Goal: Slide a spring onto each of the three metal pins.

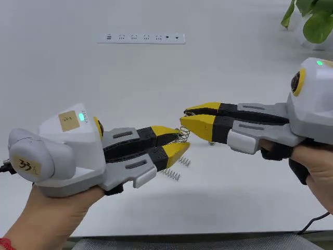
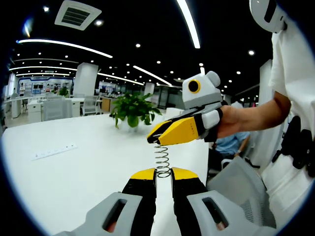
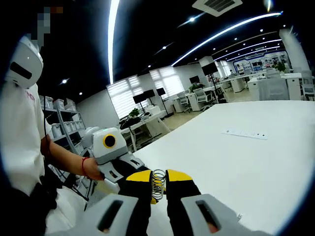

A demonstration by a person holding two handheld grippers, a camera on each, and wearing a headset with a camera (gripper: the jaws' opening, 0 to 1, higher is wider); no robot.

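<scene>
Spring [image 1: 183, 134] held in the air over the white bench [image 1: 156, 78], between the two gripper tips. Left gripper [image 2: 163, 173] jaws are narrow and pinch the spring's lower end; in the left gripper view the coil rises straight out of the tips. Its far end meets the yellow tip of the right gripper [image 1: 184, 116], which comes in from the opposite side, tip to tip with the left. Right jaws sit close together with a slim gap. In the right gripper view the coil shows through that gap, but cannot tell if they grip it or a pin. Two more springs lie loose on the bench just below the left jaws, one [image 1: 184, 162] nearer the tips and one [image 1: 170, 174] just beside it. A small metal bit [image 1: 210, 143] lies under the right gripper, too small to identify. Power strip [image 1: 140, 38] lies far back on the bench, and a plant [image 1: 312, 18] stands at the back right corner.
</scene>
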